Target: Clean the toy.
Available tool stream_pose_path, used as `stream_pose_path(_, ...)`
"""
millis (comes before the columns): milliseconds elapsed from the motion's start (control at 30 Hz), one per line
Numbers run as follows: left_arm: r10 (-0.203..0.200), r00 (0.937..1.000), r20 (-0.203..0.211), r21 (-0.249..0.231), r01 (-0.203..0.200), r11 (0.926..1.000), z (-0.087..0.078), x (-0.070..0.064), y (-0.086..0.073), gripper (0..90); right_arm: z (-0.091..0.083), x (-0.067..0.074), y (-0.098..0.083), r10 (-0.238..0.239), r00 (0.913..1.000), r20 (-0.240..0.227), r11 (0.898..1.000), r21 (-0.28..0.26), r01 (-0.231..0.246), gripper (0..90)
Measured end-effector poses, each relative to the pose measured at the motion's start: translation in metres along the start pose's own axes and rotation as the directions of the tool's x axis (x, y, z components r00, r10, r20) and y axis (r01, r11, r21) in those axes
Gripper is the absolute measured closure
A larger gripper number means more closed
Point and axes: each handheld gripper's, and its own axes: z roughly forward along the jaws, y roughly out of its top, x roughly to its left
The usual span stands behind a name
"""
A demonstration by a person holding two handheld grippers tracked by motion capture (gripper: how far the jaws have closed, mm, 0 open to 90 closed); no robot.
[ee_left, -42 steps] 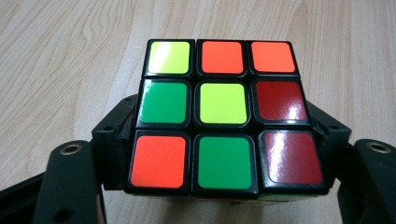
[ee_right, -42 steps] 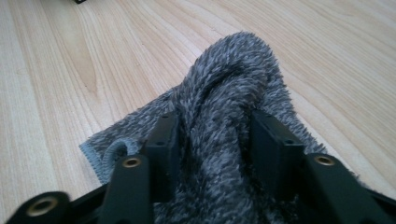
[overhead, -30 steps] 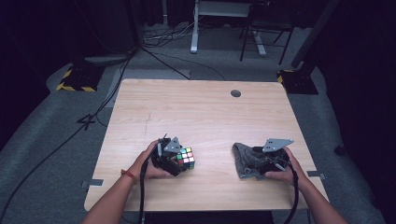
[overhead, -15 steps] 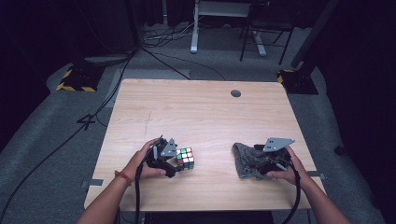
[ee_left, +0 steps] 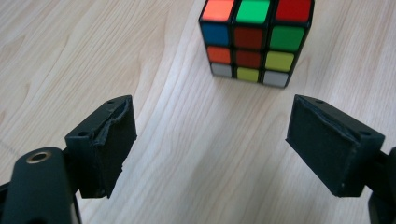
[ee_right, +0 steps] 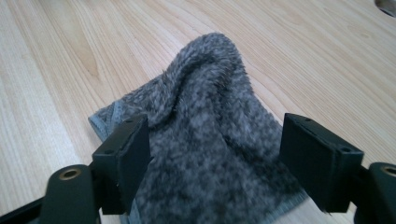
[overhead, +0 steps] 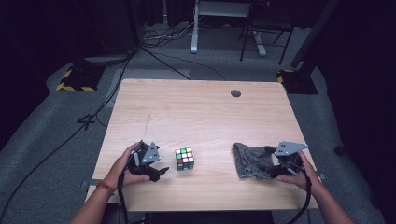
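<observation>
A scrambled colour cube [overhead: 185, 158] stands by itself on the wooden table [overhead: 201, 112], near the front edge left of centre. My left gripper [overhead: 159, 171] is just to its left, open, with bare wood between the jaws. In the left gripper view the cube [ee_left: 254, 42] sits beyond the left gripper [ee_left: 210, 126], clear of both pads. A crumpled grey cloth [overhead: 250, 161] lies at the front right. My right gripper [overhead: 272, 164] is at its right edge, open. In the right gripper view the cloth [ee_right: 210, 107] humps up between the wide jaws of the right gripper [ee_right: 215, 140].
A round cable hole [overhead: 236, 93] is set in the table's far right part. The table's front edge runs close behind both hands. Beyond the table, cables [overhead: 159, 51] and white desk legs [overhead: 194, 28] are on the dark floor.
My left gripper has drawn back to the left, away from the cube, which stays in place and now stands free. My right hand has shifted slightly right; the cloth lies as before.
</observation>
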Motion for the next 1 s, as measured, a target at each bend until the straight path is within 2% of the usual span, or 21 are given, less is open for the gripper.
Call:
stream_pose_path(133, -0.027, 0.9996, -0.009, 0.010, 0.027, 0.9996, -0.003, -0.001, -0.012, 16.3, -0.010, -0.003, -0.009, 0.014, 0.9995, 0.028, 1.000, -0.004, -0.014, 24.7)
stream_pose_path(300, -0.052, 0.9984, -0.022, 0.038, 0.053, 0.9979, -0.005, 0.001, -0.021, 16.4, -0.019, -0.006, -0.026, 0.026, 0.9978, 0.062, 0.999, 0.019, -0.027, 24.6)
stream_pose_path(433, -0.058, 0.9981, -0.022, 0.054, 0.059, 0.9968, -0.004, 0.003, -0.027, 16.3, -0.026, -0.009, -0.040, 0.054, 0.9957, 0.075, 0.998, 0.027, -0.057, 24.5)
stream_pose_path(533, -0.082, 0.9963, -0.024, 0.061, 0.083, 0.9947, -0.001, 0.005, -0.034, 16.5, -0.030, -0.012, -0.052, 0.081, 0.9915, 0.101, 0.996, 0.031, -0.085, 24.7)
stream_pose_path(600, -0.088, 0.9960, -0.018, 0.072, 0.089, 0.9935, 0.000, 0.006, -0.037, 16.4, -0.033, -0.016, -0.062, 0.122, 0.9860, 0.114, 0.991, 0.031, -0.126, 24.8)
stream_pose_path(767, -0.133, 0.9910, -0.001, 0.055, 0.133, 0.9895, -0.001, 0.011, -0.044, 16.3, -0.036, -0.026, -0.087, 0.194, 0.9705, 0.144, 0.979, 0.034, -0.200, 24.9)
stream_pose_path(833, -0.169, 0.9854, 0.022, 0.039, 0.168, 0.9851, 0.000, 0.013, -0.048, 16.2, -0.037, -0.029, -0.095, 0.221, 0.9634, 0.152, 0.974, 0.024, -0.227, 24.8)
stream_pose_path(900, -0.222, 0.9734, 0.057, 0.018, 0.221, 0.9750, 0.001, 0.016, -0.054, 16.2, -0.038, -0.031, -0.105, 0.259, 0.9535, 0.154, 0.965, 0.007, -0.263, 24.8)
stream_pose_path(1000, -0.216, 0.9746, 0.059, -0.003, 0.217, 0.9762, 0.001, 0.017, -0.056, 15.8, -0.040, -0.031, -0.114, 0.309, 0.9382, 0.157, 0.951, -0.026, -0.308, 25.0)
